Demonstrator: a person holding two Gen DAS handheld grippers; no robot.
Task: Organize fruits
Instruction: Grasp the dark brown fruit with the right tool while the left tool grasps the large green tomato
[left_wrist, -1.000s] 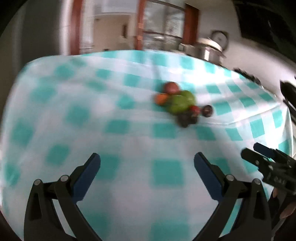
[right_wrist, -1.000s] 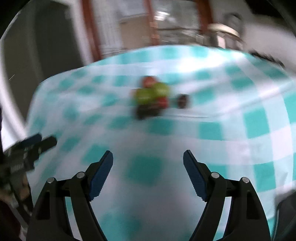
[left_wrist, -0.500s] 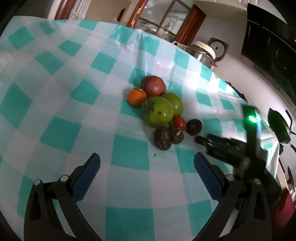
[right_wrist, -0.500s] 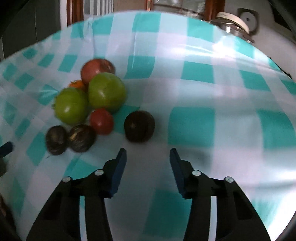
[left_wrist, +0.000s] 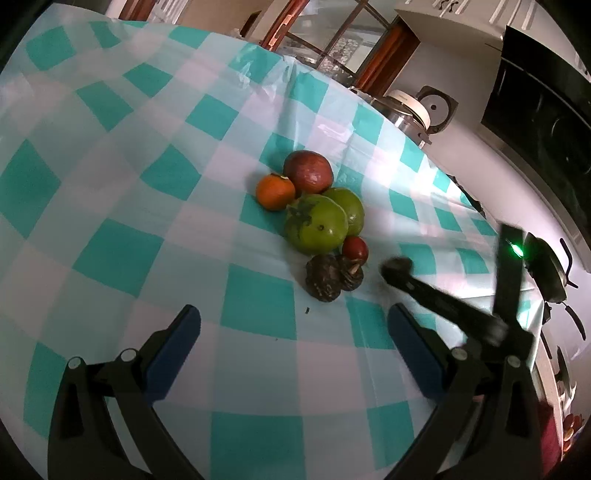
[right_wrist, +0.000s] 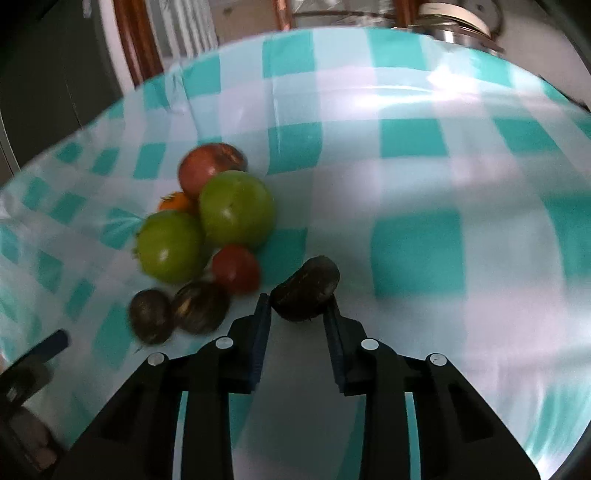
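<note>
Blue-padded right gripper (right_wrist: 297, 312), jaws closed onto the dark wrinkled fruit (right_wrist: 306, 288) at their tips, its long axis spanning pad to pad, just right of the fruit cluster (right_wrist: 207, 236) on the checked tablecloth (right_wrist: 417, 236); left gripper (left_wrist: 293, 326), jaws wide apart and empty, short of that cluster.

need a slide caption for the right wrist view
Right gripper closes on a dark wrinkled fruit beside a cluster of green, red and orange fruits on a teal checked tablecloth.

Both wrist cams look down, close; share fruit pile (left_wrist: 317, 225) (R nearer).
</note>
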